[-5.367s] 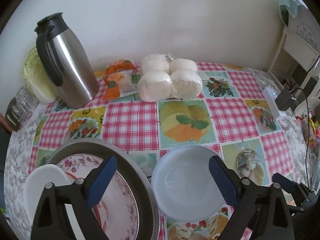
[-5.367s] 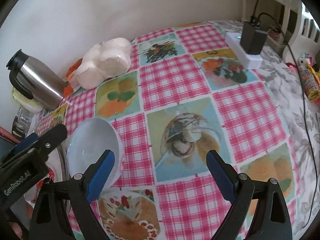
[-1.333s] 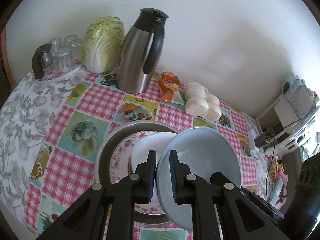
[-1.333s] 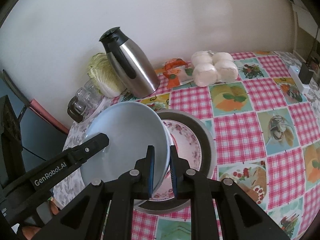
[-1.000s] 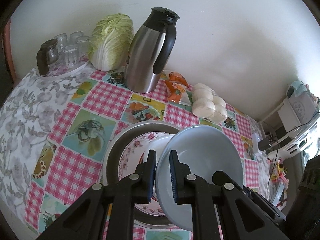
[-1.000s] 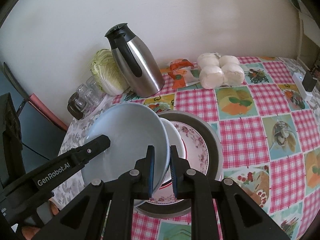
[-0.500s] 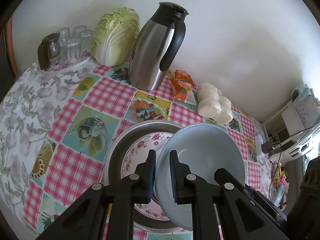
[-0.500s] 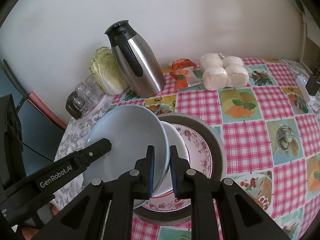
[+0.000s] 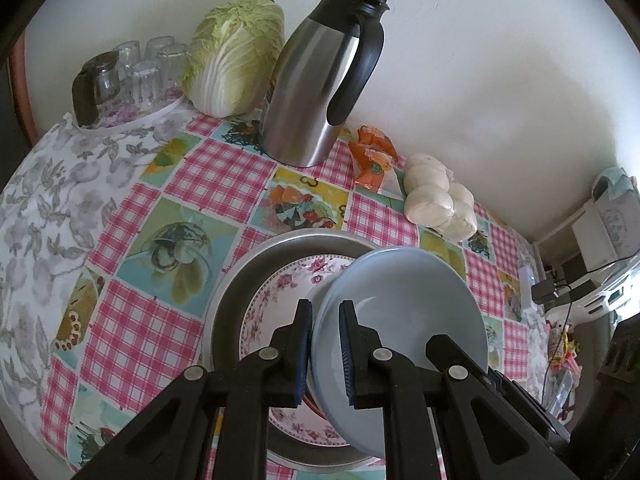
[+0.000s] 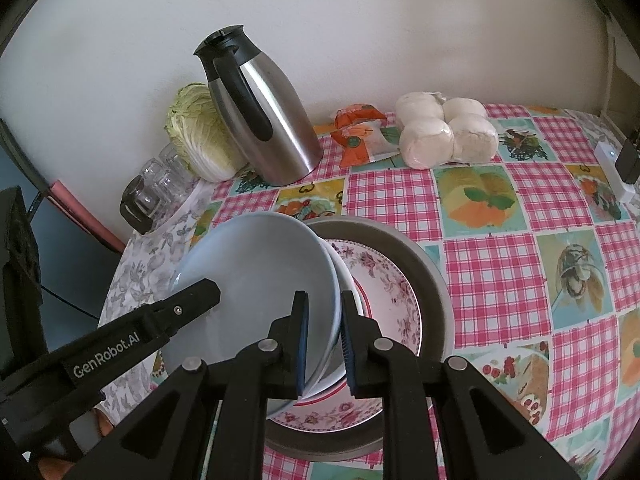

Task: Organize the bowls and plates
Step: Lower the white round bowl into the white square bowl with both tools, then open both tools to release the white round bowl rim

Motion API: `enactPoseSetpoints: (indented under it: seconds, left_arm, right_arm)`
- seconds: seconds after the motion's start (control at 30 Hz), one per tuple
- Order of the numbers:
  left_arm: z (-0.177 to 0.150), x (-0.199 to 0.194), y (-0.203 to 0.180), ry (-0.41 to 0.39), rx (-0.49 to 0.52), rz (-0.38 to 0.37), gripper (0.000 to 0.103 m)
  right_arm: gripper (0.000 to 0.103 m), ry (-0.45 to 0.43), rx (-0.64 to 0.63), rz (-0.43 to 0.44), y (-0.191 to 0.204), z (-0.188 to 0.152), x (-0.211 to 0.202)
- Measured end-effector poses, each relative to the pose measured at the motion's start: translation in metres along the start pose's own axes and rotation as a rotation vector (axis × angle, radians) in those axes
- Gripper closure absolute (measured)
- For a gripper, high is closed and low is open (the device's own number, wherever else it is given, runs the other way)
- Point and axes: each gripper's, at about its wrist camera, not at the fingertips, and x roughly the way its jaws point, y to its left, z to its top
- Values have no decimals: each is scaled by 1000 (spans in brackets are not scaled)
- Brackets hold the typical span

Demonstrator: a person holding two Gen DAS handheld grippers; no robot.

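Note:
Both grippers hold the pale blue bowl [image 9: 404, 316] by opposite sides of its rim. My left gripper [image 9: 324, 350] is shut on its left rim. My right gripper [image 10: 323, 342] is shut on its right rim; the bowl [image 10: 256, 280] fills the left of that view. The bowl hangs over a white bowl [image 10: 347, 280] that sits on a pink floral plate [image 9: 280, 300] [image 10: 384, 300] inside a grey metal pan [image 9: 232, 296] [image 10: 424, 272]. How close the blue bowl is to the white one I cannot tell.
A steel thermos jug [image 9: 320, 92] and a cabbage [image 9: 236, 52] stand at the back by the wall. A tray of glasses [image 9: 128, 76] is at the back left. An orange packet [image 9: 372, 156] and wrapped white buns [image 9: 440, 200] lie behind the pan.
Since 5.4 s ago both grippers have closed on the blue bowl and carried it from the table to over the pan. In the last second it has drifted slightly and lowered.

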Motion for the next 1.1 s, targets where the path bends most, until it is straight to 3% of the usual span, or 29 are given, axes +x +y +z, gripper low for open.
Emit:
enactPoseSetpoints:
  seconds: [0.23,0.43,0.83,1.03,1.1]
  left_arm:
    - [0,1,0,-3,-2,13,88]
    - [0,-1,-1,-4,0,30,88]
    - [-1,-4,-4,-8,9,42,86]
    - [-1,-10,-4,-18,5,57,84]
    - [0,-13,-3,-24,1,61,78]
  right_arm:
    - [85,-7,-2,3,-1,0,-1]
    - [78,-26,-16,-27,-1,2,-6]
    - [78,-28,-23,-27,-4,2,-10]
    - [64,-31,-26,-50,-6,2,-12]
    - [61,-31,-27,-55,-6,2,-12]
